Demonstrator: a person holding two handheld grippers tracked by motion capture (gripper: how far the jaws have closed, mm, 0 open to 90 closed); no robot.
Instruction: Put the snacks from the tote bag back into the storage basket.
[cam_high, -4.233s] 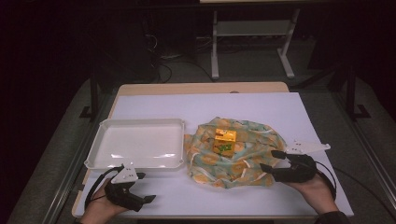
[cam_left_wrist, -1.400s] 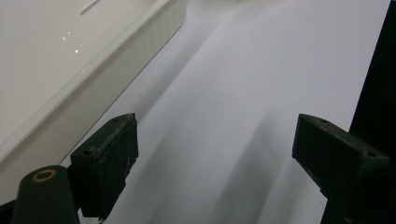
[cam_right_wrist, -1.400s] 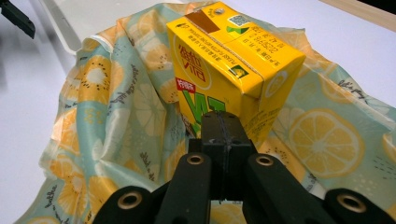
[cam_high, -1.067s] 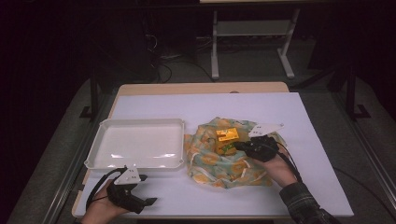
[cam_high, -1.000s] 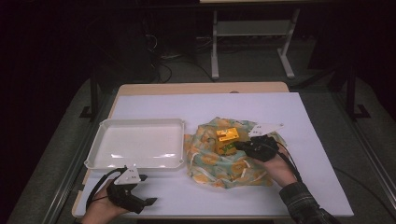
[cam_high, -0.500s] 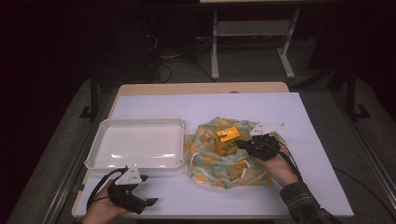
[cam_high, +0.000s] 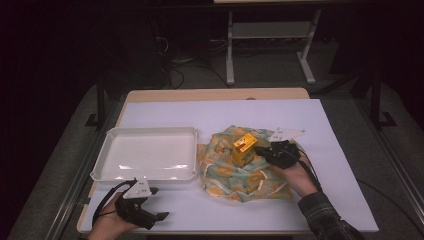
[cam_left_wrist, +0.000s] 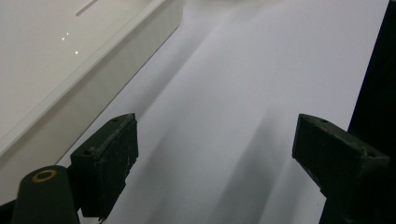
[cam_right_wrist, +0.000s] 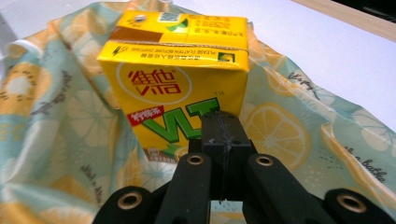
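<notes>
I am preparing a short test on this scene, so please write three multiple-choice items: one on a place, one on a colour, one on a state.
1. Where does the yellow cardboard drink carton stand?
A. in the white plastic tray
B. on the lemon-print cloth
C. on the bare table

2. What colour are the big letters VLT on the carton's front?
A. green
B. blue
C. black

3. How do the jaws of the right gripper stand?
A. wide open around the carton
B. shut, with nothing between them
C. shut on a fold of cloth

Answers:
1 B: the lemon-print cloth lies under and around the carton, beside the white plastic tray.
2 A: the right gripper view shows green letters.
3 B: the two black jaws meet in front of the carton, and nothing is between them.
</notes>
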